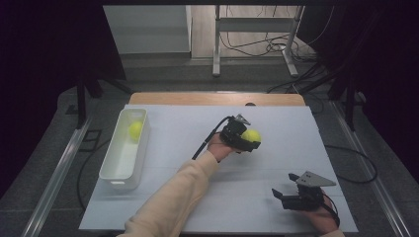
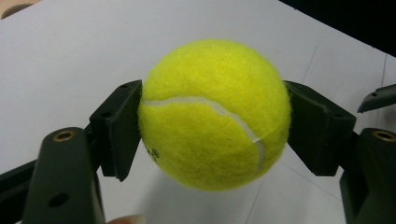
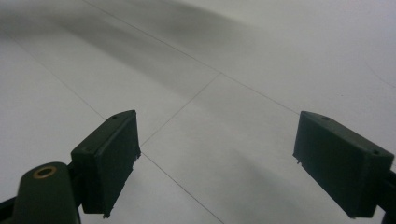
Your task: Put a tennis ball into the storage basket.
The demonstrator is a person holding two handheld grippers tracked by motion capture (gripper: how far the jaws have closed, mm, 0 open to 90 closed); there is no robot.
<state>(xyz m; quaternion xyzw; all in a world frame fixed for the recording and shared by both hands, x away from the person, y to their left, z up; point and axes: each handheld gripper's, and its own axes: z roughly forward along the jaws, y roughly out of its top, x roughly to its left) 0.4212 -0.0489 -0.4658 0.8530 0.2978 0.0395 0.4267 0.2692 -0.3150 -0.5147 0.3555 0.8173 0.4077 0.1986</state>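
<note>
A yellow tennis ball (image 1: pixel 251 136) hangs above the middle of the white table sheet (image 1: pixel 178 163), clamped in my left gripper (image 1: pixel 248 138). In the left gripper view both black pads (image 2: pixel 122 128) press on the sides of the tennis ball (image 2: pixel 214 114), which is clear of the sheet. A second yellow ball (image 1: pixel 135 130) lies in the far end of the white bin (image 1: pixel 112 170) at the left. My right gripper (image 1: pixel 279 197) rests low at the front right, jaws wide apart over bare sheet (image 3: pixel 215 88) with nothing between them; its midpoint is at the right gripper (image 3: pixel 217 163).
The long white bin runs along the left side of the sheet. A wooden table edge (image 1: pixel 212 98) shows past the sheet's far side. A black cable (image 1: pixel 210 136) trails from my left gripper. Metal frame legs (image 1: pixel 216 49) and floor cables stand beyond the table.
</note>
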